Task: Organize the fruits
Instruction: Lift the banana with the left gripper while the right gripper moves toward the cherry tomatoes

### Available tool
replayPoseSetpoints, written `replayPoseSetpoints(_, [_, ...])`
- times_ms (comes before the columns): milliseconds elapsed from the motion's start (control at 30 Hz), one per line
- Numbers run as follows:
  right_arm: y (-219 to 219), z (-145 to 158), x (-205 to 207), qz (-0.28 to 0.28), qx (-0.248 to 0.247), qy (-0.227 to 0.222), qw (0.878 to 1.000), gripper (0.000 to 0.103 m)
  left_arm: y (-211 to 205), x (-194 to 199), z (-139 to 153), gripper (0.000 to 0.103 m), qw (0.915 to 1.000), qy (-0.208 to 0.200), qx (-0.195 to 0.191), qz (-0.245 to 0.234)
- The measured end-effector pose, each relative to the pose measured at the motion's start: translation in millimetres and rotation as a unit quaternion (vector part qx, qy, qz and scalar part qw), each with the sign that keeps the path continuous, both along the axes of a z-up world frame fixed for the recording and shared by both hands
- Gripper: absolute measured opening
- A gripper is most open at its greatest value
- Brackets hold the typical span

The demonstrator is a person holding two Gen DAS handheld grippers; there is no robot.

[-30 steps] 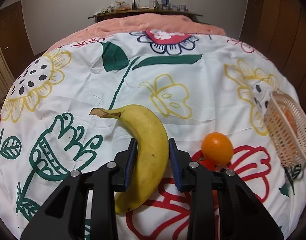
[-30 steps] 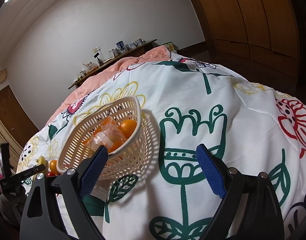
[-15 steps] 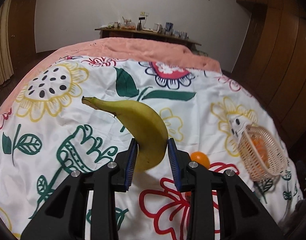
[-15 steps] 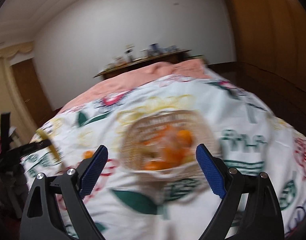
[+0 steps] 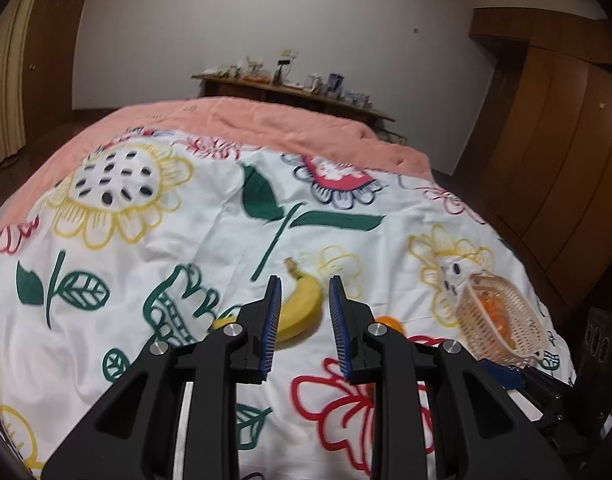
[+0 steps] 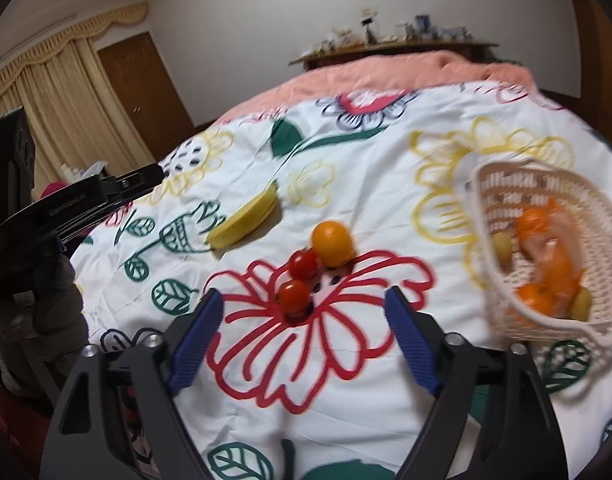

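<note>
A yellow banana lies loose on the flowered bedspread. My left gripper is open and empty, raised above and behind it. An orange and two red tomatoes lie on a red flower print. My right gripper is open wide and empty, just short of the near tomato. A white mesh basket at the right holds several oranges, small yellow fruits and a plastic wrapper.
The bedspread covers a bed with a pink blanket at the far end. A shelf with small items stands against the far wall. Wooden wardrobes line the right side. The left gripper's body shows at the left.
My left gripper let the banana go; it now lies on the bedspread and the gripper has pulled back and up. My right gripper swung left from the basket to the tomatoes and orange.
</note>
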State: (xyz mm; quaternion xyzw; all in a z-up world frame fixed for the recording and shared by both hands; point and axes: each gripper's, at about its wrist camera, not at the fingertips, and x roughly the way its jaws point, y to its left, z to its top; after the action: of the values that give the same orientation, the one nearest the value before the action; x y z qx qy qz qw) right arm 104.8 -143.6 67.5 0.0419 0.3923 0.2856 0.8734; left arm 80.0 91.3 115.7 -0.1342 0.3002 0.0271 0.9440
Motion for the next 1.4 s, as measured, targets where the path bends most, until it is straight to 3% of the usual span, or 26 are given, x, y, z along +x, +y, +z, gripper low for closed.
replayPoseSetpoints(233, [32.8,-22.6,20.8,0.032,-0.004,0.052,0.998,0.064,12.3,2.5,-15.8,0.026,0.9996,0.021,-0.011,0.014])
replayPoseSetpoints(400, [41.3,-30.0,36.9,0.024,0.013,0.082,0.996,0.061,15.9,4.5,-23.4,0.026,0.9994,0.028,-0.017,0.015])
replayPoseSetpoints(600, [56.0,-42.3,42.7,0.018,-0.038,0.090,0.995,0.058,23.6,5.9,-32.2,0.026,0.9987,0.037,-0.027,0.021])
replayPoseSetpoints(700, [63.8,-47.8,45.9,0.022,-0.061,0.095,0.993,0.049,25.2,6.6,-34.9,0.026,0.9986,0.039,-0.029,0.022])
replayPoseSetpoints(900, [60.9,-48.6,45.3,0.016,-0.067,0.092,0.993,0.031,25.3,8.0,-38.1,0.026,0.9984,0.044,-0.027,0.023])
replayPoseSetpoints(1133, [50.1,-34.7,19.4,0.027,-0.068,0.056,0.996,0.031,19.2,17.7,-44.3,0.027,0.9979,0.062,-0.012,0.014])
replayPoseSetpoints(1167, [48.2,-32.7,16.1,0.028,-0.067,0.052,0.996,0.031,17.2,19.9,-45.1,0.029,0.9978,0.064,-0.009,0.011])
replayPoseSetpoints(1233, [44.4,-27.7,10.0,0.029,-0.064,0.042,0.997,0.031,11.8,25.3,-45.7,0.045,0.9979,0.065,-0.001,0.003])
replayPoseSetpoints(1400, [34.1,-20.7,3.8,0.026,-0.044,0.036,0.998,0.031,-4.0,46.4,-48.6,0.047,0.9961,0.077,0.034,-0.026])
